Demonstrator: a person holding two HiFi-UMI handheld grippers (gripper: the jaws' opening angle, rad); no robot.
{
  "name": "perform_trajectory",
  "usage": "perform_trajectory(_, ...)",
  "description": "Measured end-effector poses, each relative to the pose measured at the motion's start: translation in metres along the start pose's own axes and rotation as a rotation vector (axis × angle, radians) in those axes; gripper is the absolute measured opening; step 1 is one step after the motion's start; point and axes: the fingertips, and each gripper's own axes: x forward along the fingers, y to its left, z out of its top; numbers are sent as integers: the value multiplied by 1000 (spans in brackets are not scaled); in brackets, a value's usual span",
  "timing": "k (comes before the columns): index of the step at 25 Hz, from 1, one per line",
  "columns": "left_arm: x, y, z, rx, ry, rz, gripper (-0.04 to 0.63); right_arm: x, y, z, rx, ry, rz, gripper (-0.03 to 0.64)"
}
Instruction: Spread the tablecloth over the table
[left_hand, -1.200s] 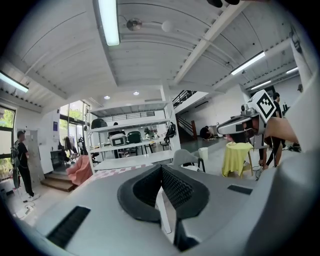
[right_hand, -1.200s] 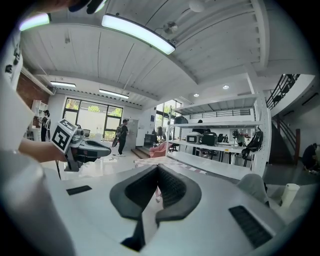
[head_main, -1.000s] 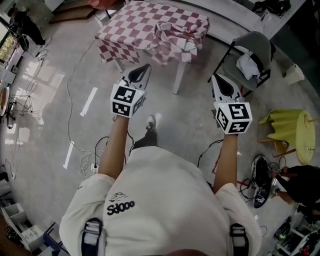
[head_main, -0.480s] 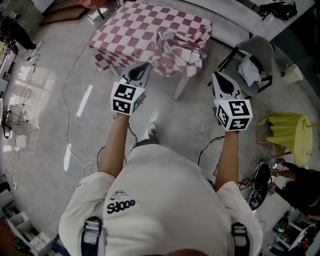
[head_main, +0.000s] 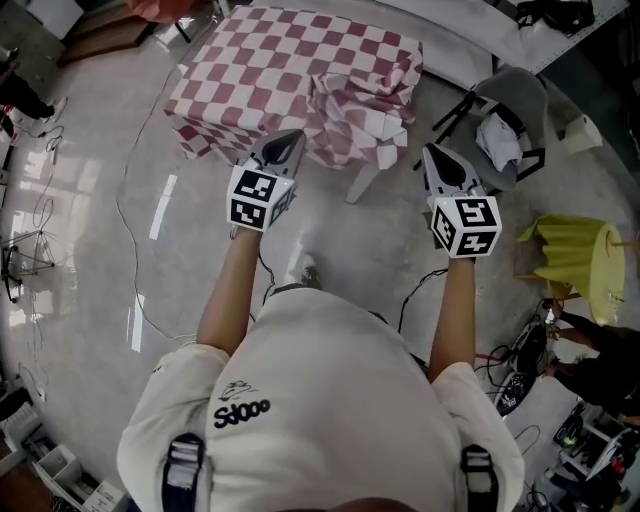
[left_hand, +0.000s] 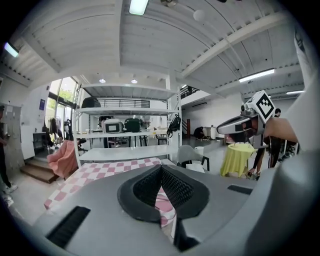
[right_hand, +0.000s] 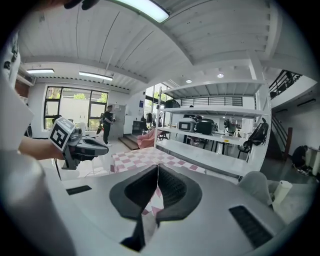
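A red-and-white checked tablecloth (head_main: 290, 70) lies on the table, and part of it is bunched in a heap (head_main: 365, 100) near the right front corner. Both grippers are held out in the air short of the table, apart from the cloth. My left gripper (head_main: 289, 137) is shut and empty, its tip just before the table's front edge. To the right of the table leg (head_main: 362, 185), my right gripper (head_main: 431, 152) is also shut and empty. The left gripper view shows the closed left gripper (left_hand: 161, 167) with the cloth (left_hand: 110, 170) beyond. The right gripper view shows the closed right gripper (right_hand: 158, 166) before the cloth (right_hand: 145, 157).
A grey chair (head_main: 510, 110) with a white cloth on it stands right of the table. A small yellow-draped table (head_main: 580, 255) and a crouching person (head_main: 600, 370) are at far right. Cables (head_main: 130, 200) trail over the floor at left. A white shelf unit (left_hand: 130, 130) stands behind the table.
The person has walked toward the table, which now sits nearer and lower in the head view. Both grippers came forward with the person and stayed shut.
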Motion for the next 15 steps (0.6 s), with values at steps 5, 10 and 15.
perform_trajectory(5,27,17,-9,-6,34,-42,28,27,-10,-5,22,29,-26,25)
perform_trajectory(10,52,17,-14,-20,55,-62,28,49,-27,-20,41,56,-21,33)
perform_trajectory(15,79,19,-31,-78,103,-39,29,78,-44,-45,71,106,49,71)
